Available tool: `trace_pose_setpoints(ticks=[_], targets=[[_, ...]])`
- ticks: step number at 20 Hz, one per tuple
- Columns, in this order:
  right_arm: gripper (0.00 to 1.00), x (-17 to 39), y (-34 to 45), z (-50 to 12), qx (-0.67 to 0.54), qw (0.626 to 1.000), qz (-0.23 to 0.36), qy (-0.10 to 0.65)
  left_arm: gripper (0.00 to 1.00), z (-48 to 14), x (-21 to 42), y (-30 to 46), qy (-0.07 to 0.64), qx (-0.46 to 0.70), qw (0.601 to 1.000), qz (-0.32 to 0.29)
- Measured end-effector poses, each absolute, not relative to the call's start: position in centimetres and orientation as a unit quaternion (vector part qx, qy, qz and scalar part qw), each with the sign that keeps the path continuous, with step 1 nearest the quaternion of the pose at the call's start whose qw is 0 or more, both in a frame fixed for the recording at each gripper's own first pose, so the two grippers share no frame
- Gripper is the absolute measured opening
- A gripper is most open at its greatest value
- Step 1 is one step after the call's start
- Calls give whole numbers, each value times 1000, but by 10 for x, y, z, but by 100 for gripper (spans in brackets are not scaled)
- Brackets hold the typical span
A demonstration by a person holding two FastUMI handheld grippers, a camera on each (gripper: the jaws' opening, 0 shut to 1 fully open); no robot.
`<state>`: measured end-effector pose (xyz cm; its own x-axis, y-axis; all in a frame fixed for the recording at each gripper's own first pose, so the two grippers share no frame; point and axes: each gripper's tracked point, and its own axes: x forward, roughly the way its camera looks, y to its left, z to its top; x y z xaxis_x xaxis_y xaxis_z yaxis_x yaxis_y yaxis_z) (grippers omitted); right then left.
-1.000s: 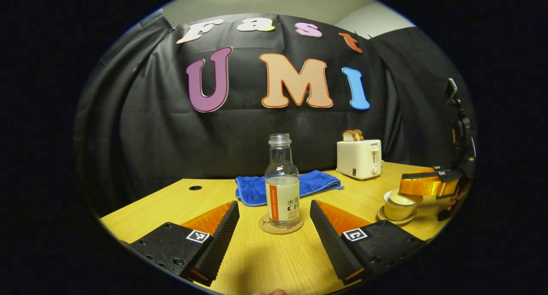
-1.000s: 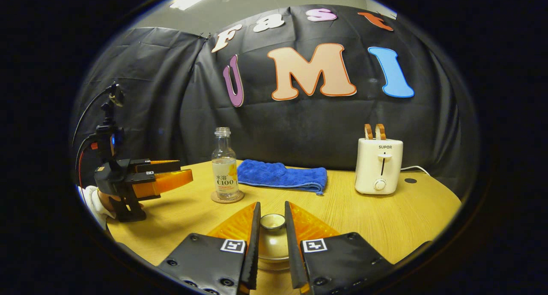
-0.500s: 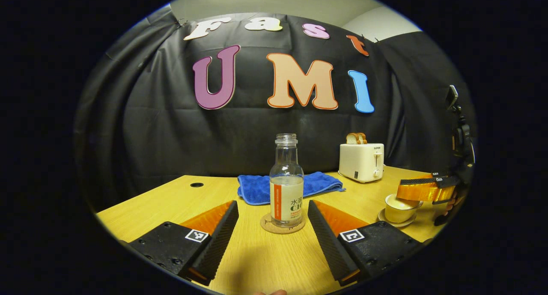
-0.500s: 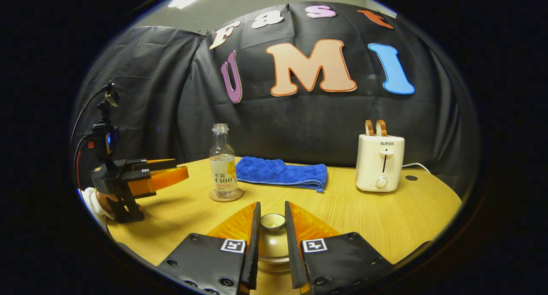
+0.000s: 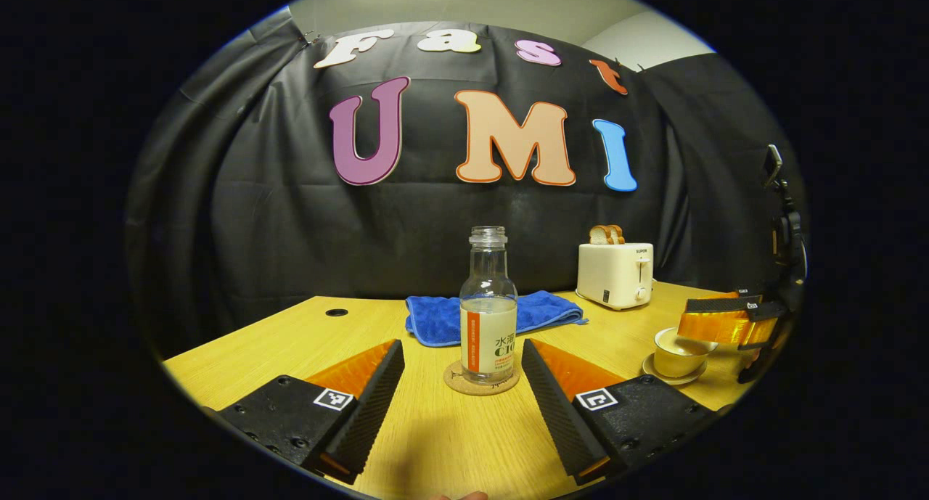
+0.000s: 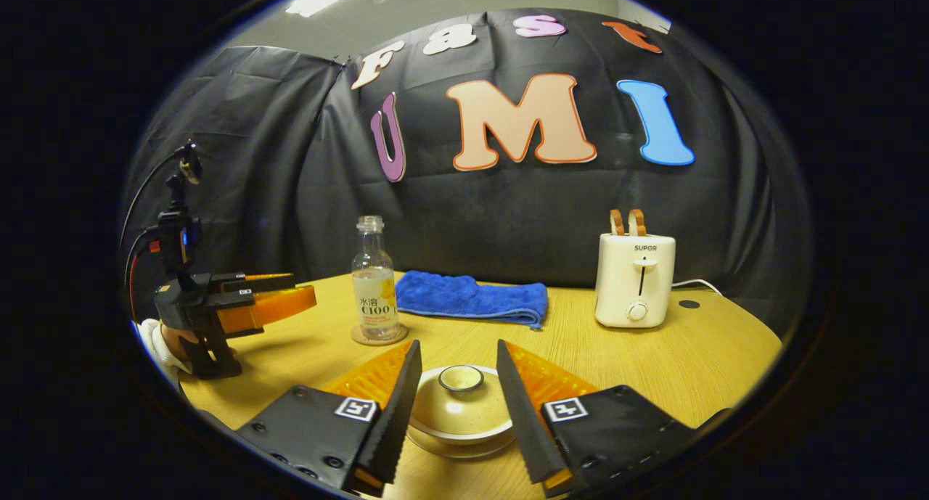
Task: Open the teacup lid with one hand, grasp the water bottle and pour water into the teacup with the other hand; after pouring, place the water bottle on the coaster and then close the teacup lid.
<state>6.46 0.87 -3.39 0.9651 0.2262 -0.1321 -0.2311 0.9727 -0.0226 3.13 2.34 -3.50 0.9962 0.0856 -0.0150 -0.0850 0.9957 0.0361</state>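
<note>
Wooden table [image 5: 305,340] ran under everything. Your left gripper [image 5: 461,384] stood spread apart, the bottle [image 5: 488,313] upright on its coaster [image 5: 480,385] just ahead between the fingers. Your right gripper [image 6: 456,406] was parted too, flanking the lid [image 6: 460,402] seated on the teacup [image 6: 459,436], untouched.

The right hand-held gripper [image 6: 453,391] stands open, its fingers [image 6: 395,406] flanking the lidded teacup [image 6: 460,406], seemingly without touching. Ahead to its left, the water bottle [image 6: 374,282] stands upright on the coaster [image 6: 379,334].

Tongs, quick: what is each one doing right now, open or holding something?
Left tongs: open, empty, water bottle ahead.
Right tongs: open, either side of the teacup lid, not gripping.
</note>
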Motion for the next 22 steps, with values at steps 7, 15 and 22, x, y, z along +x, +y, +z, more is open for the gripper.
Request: trace_pose_setpoints(ticks=[7, 15, 22], targets=[[78, 58, -11, -27, -23, 997, 66, 39, 95, -34, 27, 26, 8, 18, 999, 50], [74, 36, -78, -16, -33, 995, -85, 27, 95, -34, 14, 45, 8, 20, 994, 107], [70, 15, -127, -9, -41, 978, -202, 18, 95, -33, 0, 75, 9, 23, 981, 193]])
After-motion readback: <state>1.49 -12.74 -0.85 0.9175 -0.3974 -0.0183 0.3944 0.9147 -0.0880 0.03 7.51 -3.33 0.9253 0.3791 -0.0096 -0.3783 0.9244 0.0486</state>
